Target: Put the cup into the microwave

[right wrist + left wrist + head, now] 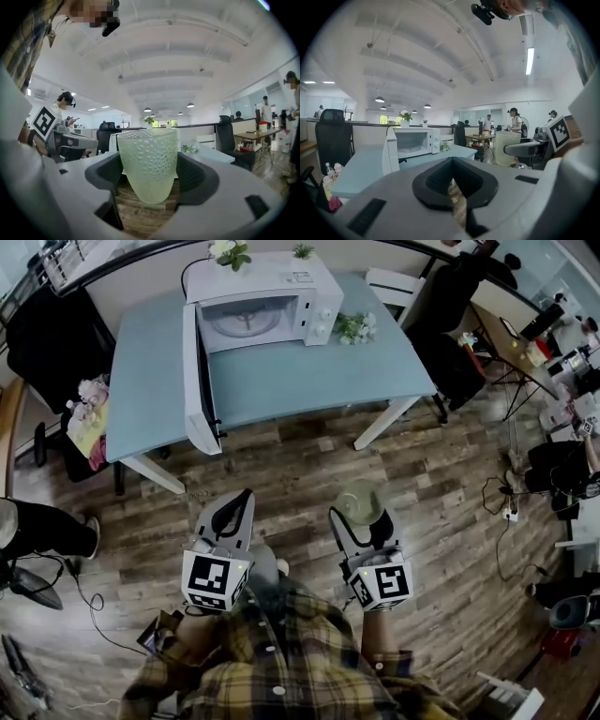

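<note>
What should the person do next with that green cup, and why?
Probably carry it forward toward the microwave. The right gripper holds the green dimpled cup between its fingers, the microwave door stands open, and the person stands back from the table.

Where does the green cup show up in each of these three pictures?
Head view: the green cup is low and right of centre, between the jaws of the right hand-held gripper.
Left gripper view: right of centre, at mid-height.
Right gripper view: dead centre, gripped between the jaws.
Shared landmark: the light-blue table, seen at lower left in the left gripper view and just right of the cup in the right gripper view.
</note>
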A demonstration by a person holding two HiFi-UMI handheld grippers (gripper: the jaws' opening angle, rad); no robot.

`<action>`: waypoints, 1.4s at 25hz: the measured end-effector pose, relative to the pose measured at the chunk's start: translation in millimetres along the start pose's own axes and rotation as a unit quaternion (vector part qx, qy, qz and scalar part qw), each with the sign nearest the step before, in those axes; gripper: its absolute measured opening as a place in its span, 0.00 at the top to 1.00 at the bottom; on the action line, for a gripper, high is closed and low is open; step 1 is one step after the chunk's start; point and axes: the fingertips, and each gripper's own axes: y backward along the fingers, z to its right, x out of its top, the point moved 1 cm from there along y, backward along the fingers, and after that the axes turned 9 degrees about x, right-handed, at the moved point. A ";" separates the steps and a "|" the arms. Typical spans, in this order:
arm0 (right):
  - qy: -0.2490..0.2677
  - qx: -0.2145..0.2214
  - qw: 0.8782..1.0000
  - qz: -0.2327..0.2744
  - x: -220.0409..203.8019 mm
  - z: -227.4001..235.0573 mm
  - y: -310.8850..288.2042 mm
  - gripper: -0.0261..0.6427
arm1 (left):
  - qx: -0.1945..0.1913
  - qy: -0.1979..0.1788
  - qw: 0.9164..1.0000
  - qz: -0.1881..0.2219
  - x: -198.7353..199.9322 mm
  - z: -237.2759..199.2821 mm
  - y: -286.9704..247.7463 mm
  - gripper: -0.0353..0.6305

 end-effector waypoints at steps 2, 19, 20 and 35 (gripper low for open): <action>-0.003 -0.003 1.000 -0.002 -3.1 5.1 2.5 0.43 | 0.000 -0.001 1.000 0.000 -0.1 2.7 -2.5 0.96; -0.004 -0.010 1.000 -0.011 6.2 84.9 -86.6 0.43 | -0.010 0.007 1.000 0.009 30.4 -26.4 -127.2 0.96; -0.002 -0.008 1.000 -0.011 9.6 90.6 -97.6 0.43 | -0.011 0.009 1.000 0.011 34.5 -30.0 -137.5 0.96; -0.009 0.004 1.000 -0.018 23.4 122.6 -196.1 0.42 | -0.026 0.018 0.999 0.011 55.5 -68.5 -216.7 0.96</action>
